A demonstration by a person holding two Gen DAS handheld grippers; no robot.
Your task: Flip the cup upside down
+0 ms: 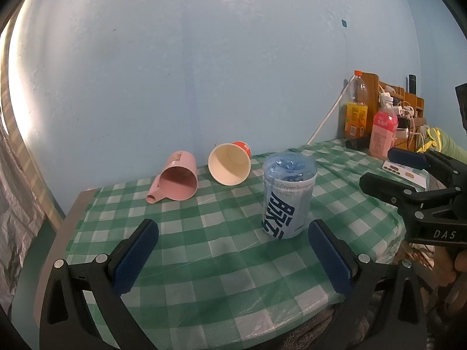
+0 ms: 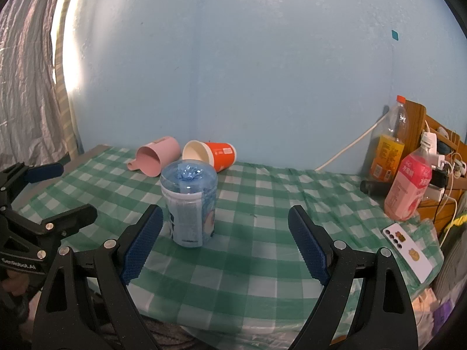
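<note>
A clear blue plastic cup (image 1: 287, 194) with a blue-and-white label stands bottom up on the green checked tablecloth (image 1: 204, 250); it also shows in the right wrist view (image 2: 189, 205). A pink mug (image 1: 175, 178) and an orange paper cup (image 1: 230, 163) lie on their sides near the wall, mouths toward me. My left gripper (image 1: 233, 255) is open and empty, short of the blue cup. My right gripper (image 2: 224, 240) is open and empty, with the blue cup just beyond its left finger.
Two drink bottles (image 2: 388, 145) (image 2: 408, 185), a wooden rack with chargers and cables (image 2: 437, 151) and a white phone (image 2: 408, 252) sit at the right end of the table. The blue wall (image 2: 262, 73) is close behind. A curtain (image 2: 26, 87) hangs at the left.
</note>
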